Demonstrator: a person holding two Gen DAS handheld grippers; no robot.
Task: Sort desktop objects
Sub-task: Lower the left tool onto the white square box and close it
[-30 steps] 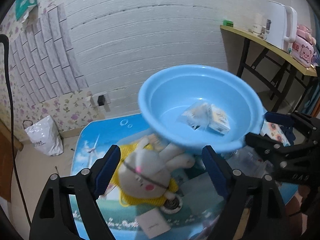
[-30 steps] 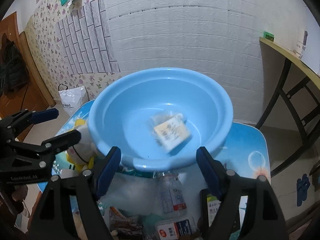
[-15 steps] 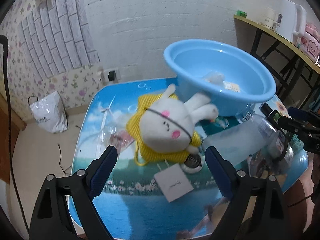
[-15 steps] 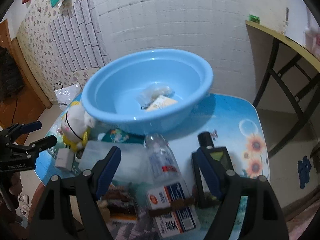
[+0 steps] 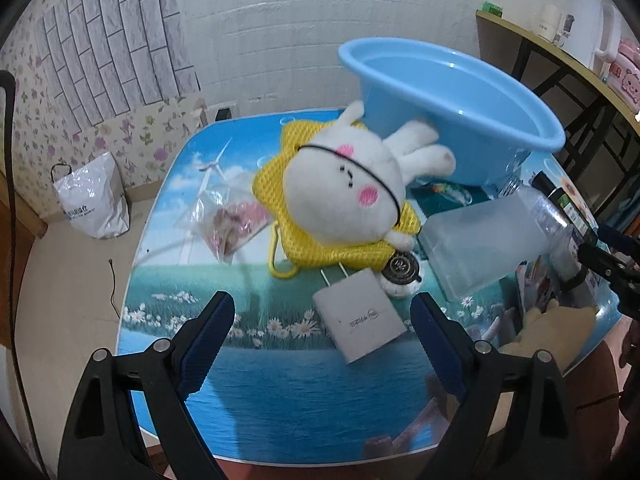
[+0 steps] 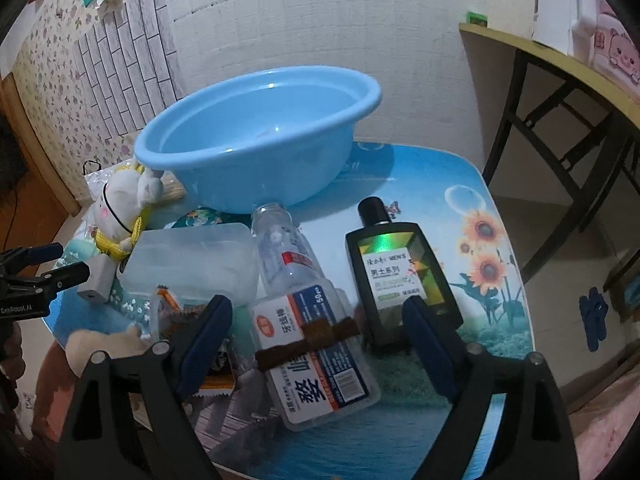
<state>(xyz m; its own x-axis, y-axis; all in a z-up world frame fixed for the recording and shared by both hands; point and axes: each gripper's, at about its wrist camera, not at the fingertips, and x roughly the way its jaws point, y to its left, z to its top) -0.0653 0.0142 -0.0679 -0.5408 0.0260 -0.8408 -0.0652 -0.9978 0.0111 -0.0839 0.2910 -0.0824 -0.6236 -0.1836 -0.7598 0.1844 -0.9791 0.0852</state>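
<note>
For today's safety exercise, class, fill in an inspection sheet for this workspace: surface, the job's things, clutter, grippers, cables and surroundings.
Surface: printed table, crowded.
Job's things: blue basin at the back; plush rabbit on a yellow mesh bag, leaning on the basin.
Clutter: white charger, clear box, clear bottle lying down, dark bottle, snack bag.
Grippers: left hand-held gripper and right hand-held gripper open, holding nothing.
Cables: black cable at the left edge.
Surroundings: white bag on the floor, side desk.
</note>
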